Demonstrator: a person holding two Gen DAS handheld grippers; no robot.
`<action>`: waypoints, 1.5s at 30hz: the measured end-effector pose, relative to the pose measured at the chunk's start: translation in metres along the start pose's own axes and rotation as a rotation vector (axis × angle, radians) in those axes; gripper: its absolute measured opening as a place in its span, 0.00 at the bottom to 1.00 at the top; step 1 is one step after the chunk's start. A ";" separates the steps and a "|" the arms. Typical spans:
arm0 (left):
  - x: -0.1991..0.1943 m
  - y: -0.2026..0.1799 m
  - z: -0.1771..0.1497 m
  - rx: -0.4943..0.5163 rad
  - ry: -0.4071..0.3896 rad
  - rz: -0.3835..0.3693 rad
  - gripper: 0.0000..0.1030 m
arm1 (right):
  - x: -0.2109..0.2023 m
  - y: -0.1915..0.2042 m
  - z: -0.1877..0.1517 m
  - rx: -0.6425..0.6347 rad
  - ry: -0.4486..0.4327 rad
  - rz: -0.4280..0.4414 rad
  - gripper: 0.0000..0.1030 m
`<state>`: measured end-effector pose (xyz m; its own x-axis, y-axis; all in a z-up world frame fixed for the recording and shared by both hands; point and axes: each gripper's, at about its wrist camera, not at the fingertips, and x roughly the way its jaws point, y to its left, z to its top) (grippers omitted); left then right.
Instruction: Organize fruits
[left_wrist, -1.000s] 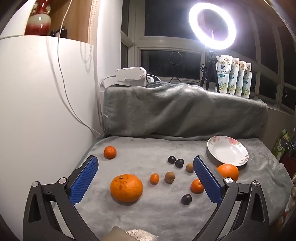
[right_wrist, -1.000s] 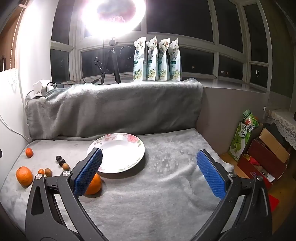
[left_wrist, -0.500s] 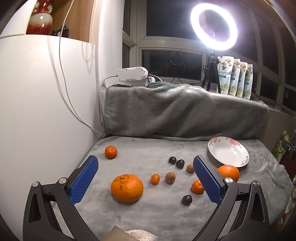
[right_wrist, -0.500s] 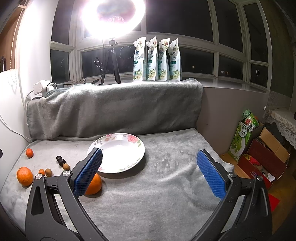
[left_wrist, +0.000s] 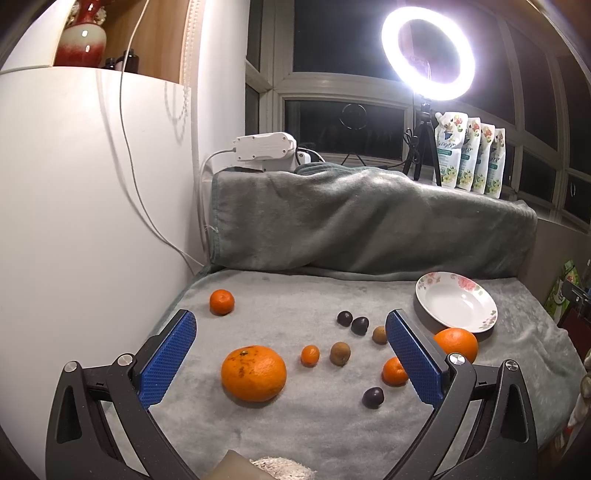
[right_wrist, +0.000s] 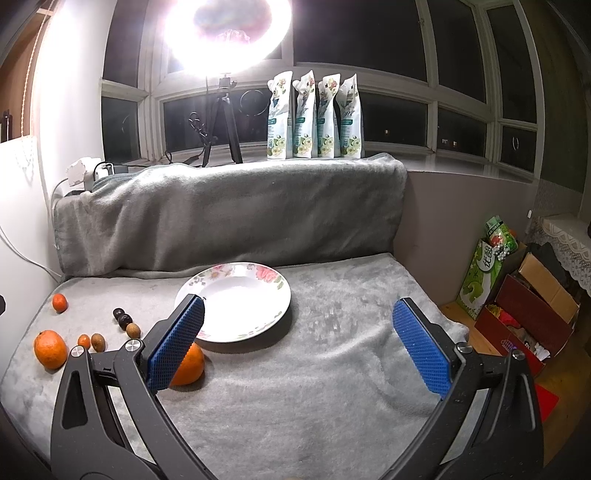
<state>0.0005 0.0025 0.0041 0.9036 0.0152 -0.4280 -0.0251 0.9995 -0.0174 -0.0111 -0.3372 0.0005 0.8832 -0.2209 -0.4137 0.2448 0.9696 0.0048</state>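
Fruit lies scattered on a grey blanket (left_wrist: 295, 424). A big orange (left_wrist: 253, 373) sits between the fingers of my open left gripper (left_wrist: 291, 354), which hovers above it. Near it are a tiny orange (left_wrist: 310, 355), a brown kiwi (left_wrist: 340, 353), a second kiwi (left_wrist: 379, 334), two dark plums (left_wrist: 352, 322), a third plum (left_wrist: 372, 397) and a mandarin (left_wrist: 222, 301) at the far left. Another mandarin (left_wrist: 393, 371) and an orange (left_wrist: 456, 341) lie by the floral plate (left_wrist: 456, 306). My right gripper (right_wrist: 297, 343) is open above bare blanket, its left finger over the orange (right_wrist: 190, 363) in front of the empty plate (right_wrist: 258, 325).
A white wall (left_wrist: 74, 221) bounds the left side, with a cable (left_wrist: 129, 147) and power strip (left_wrist: 264, 147). A blanket-draped ledge (right_wrist: 229, 210) runs along the back, holding a ring light tripod (right_wrist: 221, 122) and several pouches (right_wrist: 316, 118). Boxes (right_wrist: 524, 306) stand on the floor to the right.
The left wrist view has shifted slightly, so the fruit sits a touch right in the frame. The right gripper has barely moved. Both stay open.
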 end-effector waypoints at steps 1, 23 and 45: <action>0.000 0.000 0.000 0.000 0.000 0.000 0.99 | 0.000 0.000 -0.002 0.002 0.001 0.002 1.00; -0.002 -0.004 0.010 -0.004 -0.001 -0.004 0.99 | -0.001 0.001 0.008 0.004 0.010 0.023 1.00; 0.005 -0.011 0.009 0.009 0.014 -0.040 0.99 | 0.007 0.009 0.004 -0.002 0.032 0.047 1.00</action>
<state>0.0095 -0.0083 0.0105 0.8977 -0.0249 -0.4398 0.0149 0.9995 -0.0262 -0.0013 -0.3303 0.0019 0.8805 -0.1721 -0.4417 0.2028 0.9790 0.0229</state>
